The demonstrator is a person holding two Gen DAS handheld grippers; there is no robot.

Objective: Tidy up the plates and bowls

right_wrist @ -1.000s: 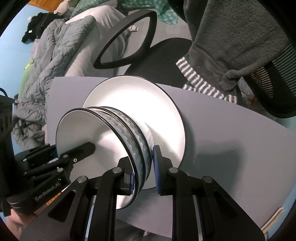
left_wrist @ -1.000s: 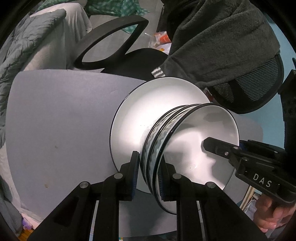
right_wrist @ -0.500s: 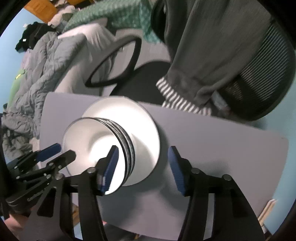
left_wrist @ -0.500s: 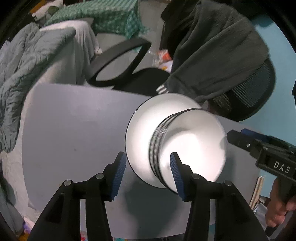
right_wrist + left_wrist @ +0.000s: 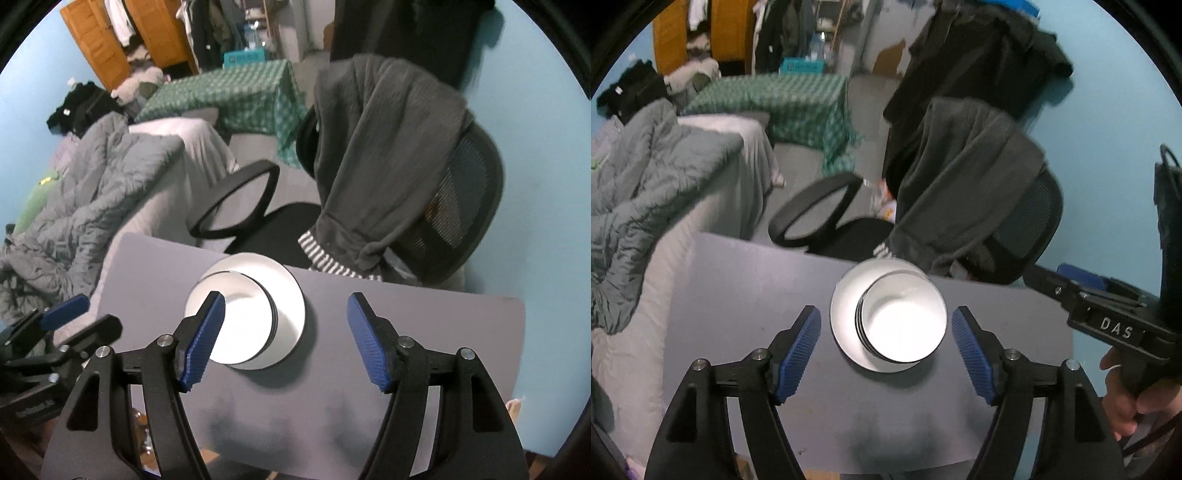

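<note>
Behind the grey surface (image 5: pixel 738 332) sit a bed and a chair. Left tongs (image 5: pixel 885 345) have just been opening and hold nothing. Bowls (image 5: pixel 903 323) sit stacked on the plate (image 5: pixel 846 314), probably to save room. Right tongs (image 5: pixel 286 338) have just been opening too, wide, above the stack, gripping nothing.

Dim room light, white glare inside the bowls (image 5: pixel 903 325), slight motion blur, dark fisheye-warped corners.
</note>
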